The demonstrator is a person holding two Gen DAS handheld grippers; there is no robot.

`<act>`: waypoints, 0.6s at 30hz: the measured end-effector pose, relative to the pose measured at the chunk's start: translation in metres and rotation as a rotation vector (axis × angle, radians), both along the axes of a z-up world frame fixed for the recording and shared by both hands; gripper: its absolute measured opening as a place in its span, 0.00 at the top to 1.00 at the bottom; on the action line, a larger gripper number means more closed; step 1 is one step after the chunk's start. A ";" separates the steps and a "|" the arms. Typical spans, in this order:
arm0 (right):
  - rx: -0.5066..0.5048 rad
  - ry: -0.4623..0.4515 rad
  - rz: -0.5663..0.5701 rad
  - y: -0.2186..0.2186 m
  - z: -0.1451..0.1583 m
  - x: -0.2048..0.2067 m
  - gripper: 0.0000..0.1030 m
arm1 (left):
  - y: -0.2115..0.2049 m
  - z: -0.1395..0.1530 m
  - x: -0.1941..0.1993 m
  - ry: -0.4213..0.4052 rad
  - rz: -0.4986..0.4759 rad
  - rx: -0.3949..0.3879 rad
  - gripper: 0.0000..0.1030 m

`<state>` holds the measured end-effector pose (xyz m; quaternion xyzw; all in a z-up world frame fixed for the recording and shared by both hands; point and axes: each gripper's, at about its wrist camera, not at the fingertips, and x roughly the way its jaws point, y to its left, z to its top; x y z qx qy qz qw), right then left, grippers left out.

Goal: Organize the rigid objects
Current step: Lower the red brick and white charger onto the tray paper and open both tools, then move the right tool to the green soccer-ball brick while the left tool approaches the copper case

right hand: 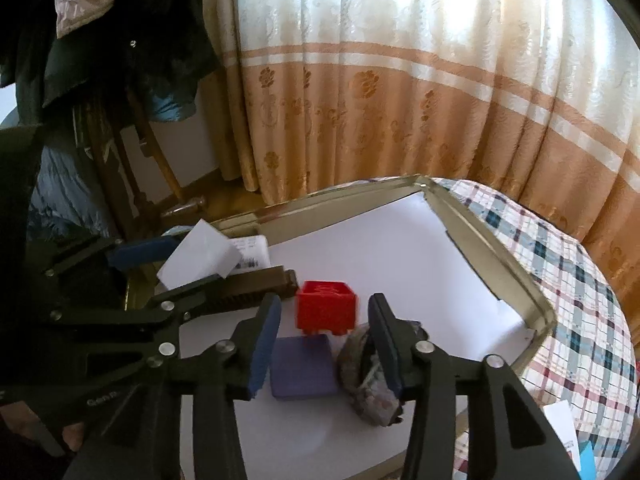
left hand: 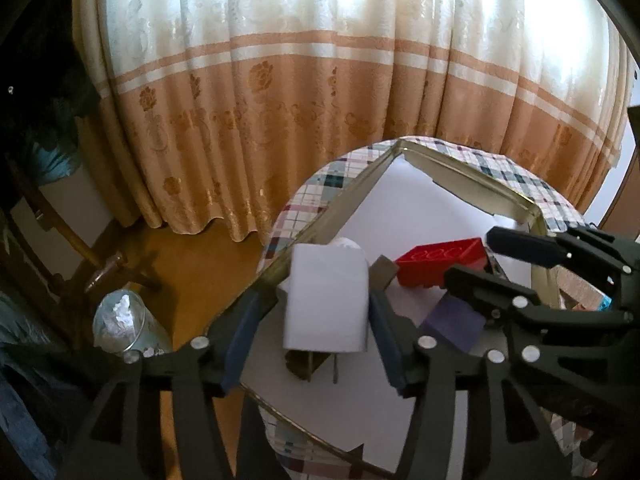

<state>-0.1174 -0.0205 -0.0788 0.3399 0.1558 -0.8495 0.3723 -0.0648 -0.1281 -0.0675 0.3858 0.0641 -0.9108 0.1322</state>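
— So, where are the pieces sitting?

— In the tray [right hand: 496,248], the shallow one with the metal rim and white lining, on the plaid cloth [right hand: 580,300]. The red block [right hand: 326,304] is in the middle, studs up. Just in front of it lies the flat purple block [right hand: 302,366], and beside that, touching it, a mottled grey stone [right hand: 366,380].

— Any writing you can read?

— Only scraps. There's a white box with a dark printed label [right hand: 250,254] at the tray's far-left edge, but the print is too small to make out. On my own frame I see a few pale letters low on the left, not legible.

— And your right gripper [right hand: 324,346]?

— Jaws apart, nothing pinched. The red and purple blocks show in the gap between my blue pads [right hand: 264,344]; the stone sits against the right finger, partly hidden by it. Whether that finger touches it, I can't tell.

— The left one?

— My left gripper [left hand: 320,320] has a white box [left hand: 326,300] standing between its fingers, over the tray's near-left edge. The pads flank it closely on both sides, with a sliver of gap visible, so I read it as let go rather than squeezed. A brown ridged piece [right hand: 256,280] lies just past that gripper, next to the red block.

— Beyond the tray?

— A cream and peach curtain [left hand: 320,100], wooden floor, and a clear bin [left hand: 124,320] down by the floor.
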 end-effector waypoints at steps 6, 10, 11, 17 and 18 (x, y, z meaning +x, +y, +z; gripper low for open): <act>-0.037 -0.009 -0.068 0.023 0.005 -0.001 0.32 | 0.003 0.001 0.001 0.007 -0.001 0.022 0.17; -0.081 -0.021 -0.102 0.040 0.010 0.002 0.29 | 0.007 0.006 0.004 0.029 0.021 0.009 0.01; -0.090 -0.025 -0.105 0.044 0.011 0.003 0.29 | 0.008 0.007 0.005 0.037 0.023 0.005 0.01; -0.102 -0.022 -0.115 0.059 0.013 0.015 0.28 | 0.021 0.015 0.011 0.063 0.000 0.014 0.01; -0.103 -0.021 -0.117 0.062 0.013 0.017 0.28 | 0.026 0.017 0.011 0.063 -0.009 0.009 0.01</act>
